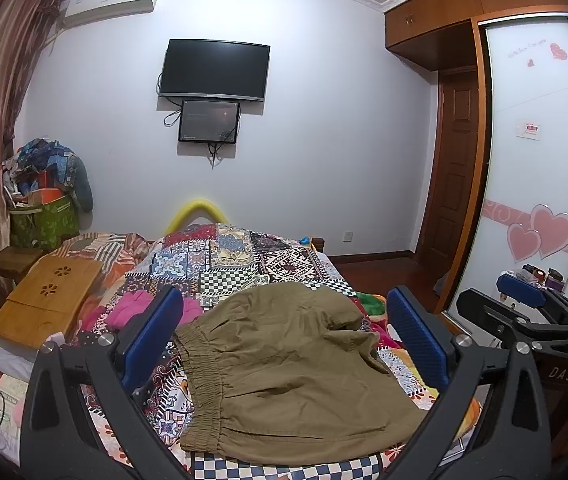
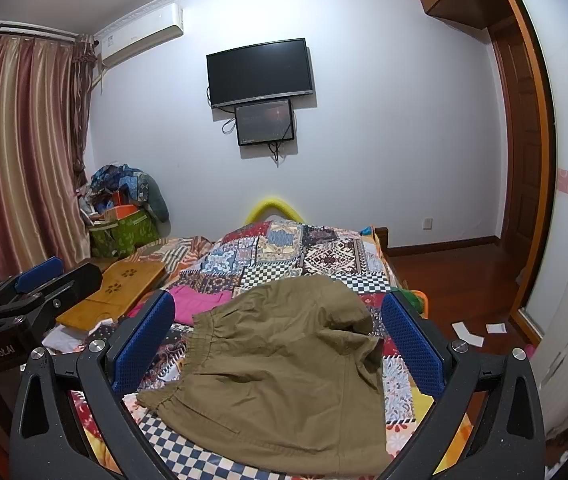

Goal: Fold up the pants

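Note:
Olive-brown pants (image 1: 287, 372) lie crumpled on the patchwork bedspread (image 1: 224, 260), elastic waistband toward the left. They show in the right wrist view (image 2: 284, 368) too. My left gripper (image 1: 284, 336) is open, its blue pads wide apart above the pants, holding nothing. My right gripper (image 2: 280, 336) is open as well, hovering above the pants and empty. The right gripper also shows at the right edge of the left wrist view (image 1: 523, 304). The left gripper shows at the left edge of the right wrist view (image 2: 40, 284).
A wooden lap tray (image 1: 44, 300) lies on the bed's left side, beside a pink garment (image 1: 136, 308). A green bag of clutter (image 1: 40, 220) stands by the curtain. A wardrobe (image 1: 535, 160) and a door are to the right. Paper scraps (image 2: 467, 332) lie on the floor.

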A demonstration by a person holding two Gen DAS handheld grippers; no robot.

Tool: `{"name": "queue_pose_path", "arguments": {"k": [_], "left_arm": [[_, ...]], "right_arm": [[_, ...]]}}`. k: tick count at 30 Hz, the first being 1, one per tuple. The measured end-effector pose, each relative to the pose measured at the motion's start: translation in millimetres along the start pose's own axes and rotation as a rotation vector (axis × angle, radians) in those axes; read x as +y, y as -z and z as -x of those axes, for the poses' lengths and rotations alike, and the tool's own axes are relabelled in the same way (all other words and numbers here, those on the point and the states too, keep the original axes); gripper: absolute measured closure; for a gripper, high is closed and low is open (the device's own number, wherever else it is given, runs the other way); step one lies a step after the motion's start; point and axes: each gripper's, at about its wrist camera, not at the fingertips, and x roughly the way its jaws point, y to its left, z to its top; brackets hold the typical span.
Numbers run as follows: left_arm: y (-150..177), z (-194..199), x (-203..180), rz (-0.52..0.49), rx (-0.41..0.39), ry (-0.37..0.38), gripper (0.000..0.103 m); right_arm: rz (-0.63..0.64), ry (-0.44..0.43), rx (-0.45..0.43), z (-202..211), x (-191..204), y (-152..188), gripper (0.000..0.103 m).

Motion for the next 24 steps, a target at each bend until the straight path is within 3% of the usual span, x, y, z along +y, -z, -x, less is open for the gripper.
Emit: {"name": "queue_pose_path", "arguments": {"k": [9, 15, 20, 24], "left_arm": [[10, -14, 14, -0.024, 0.036, -0.026, 0.000], [31, -45, 40, -0.064, 0.139, -0.112, 0.000], [58, -71, 73, -0.024, 0.253, -0.140, 0.000], [86, -89, 92, -0.013, 0.366, -0.154, 0.015]], "right_arm": [[0.037, 0.081, 0.053, -11, -14, 14, 0.000], [0.020, 0.137, 0.213, -31, -49, 44, 0.000], [-0.020, 0.156, 0.356, -41, -75, 73, 0.001], [-0.032, 0.166, 0.465, -51, -87, 92, 0.014]]}}
